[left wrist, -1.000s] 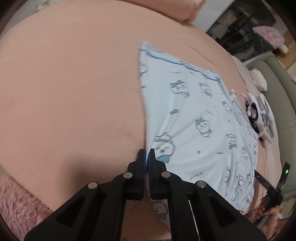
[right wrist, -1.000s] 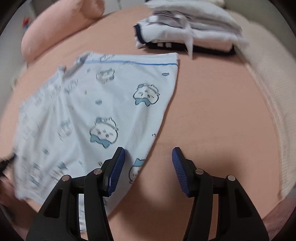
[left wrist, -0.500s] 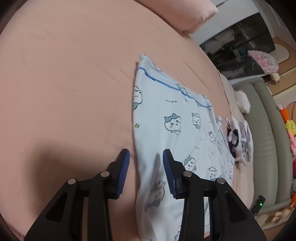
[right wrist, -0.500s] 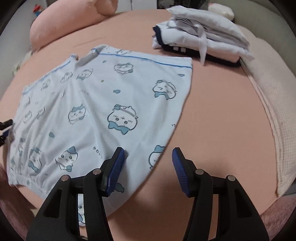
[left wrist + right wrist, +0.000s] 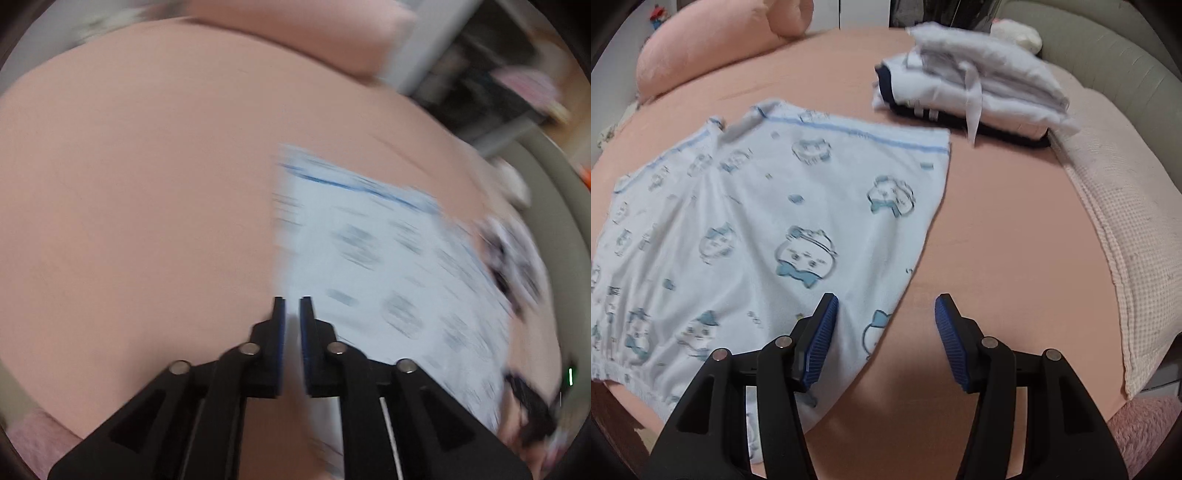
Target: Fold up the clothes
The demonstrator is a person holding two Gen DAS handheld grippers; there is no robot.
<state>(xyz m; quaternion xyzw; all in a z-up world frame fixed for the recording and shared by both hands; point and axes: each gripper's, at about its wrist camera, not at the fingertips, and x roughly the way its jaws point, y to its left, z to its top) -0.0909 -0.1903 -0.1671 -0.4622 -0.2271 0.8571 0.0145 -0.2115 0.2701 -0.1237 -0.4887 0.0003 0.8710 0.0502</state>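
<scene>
A light blue garment (image 5: 757, 221) printed with cartoon animals lies flat on the pink bed sheet (image 5: 997, 221). My right gripper (image 5: 886, 306) hovers open over the garment's near right edge; the left finger is above the cloth and the right one above bare sheet. The left wrist view is blurred by motion. There my left gripper (image 5: 291, 306) sits at the garment's (image 5: 388, 258) left edge. Its jaws are closing to a narrow gap, with a pale strip of the cloth's edge showing between the pads.
A pile of folded white and navy clothes (image 5: 979, 92) sits at the far right of the bed. A pink bolster pillow (image 5: 713, 48) lies at the far left. A cream waffle blanket (image 5: 1126, 221) runs along the right side. Pink fuzzy fabric (image 5: 1145, 435) borders the near edge.
My left gripper went from shut on the garment's edge to open, and now stands nearly closed at that edge again. The garment now lies flatter. My right gripper stayed open and hardly moved.
</scene>
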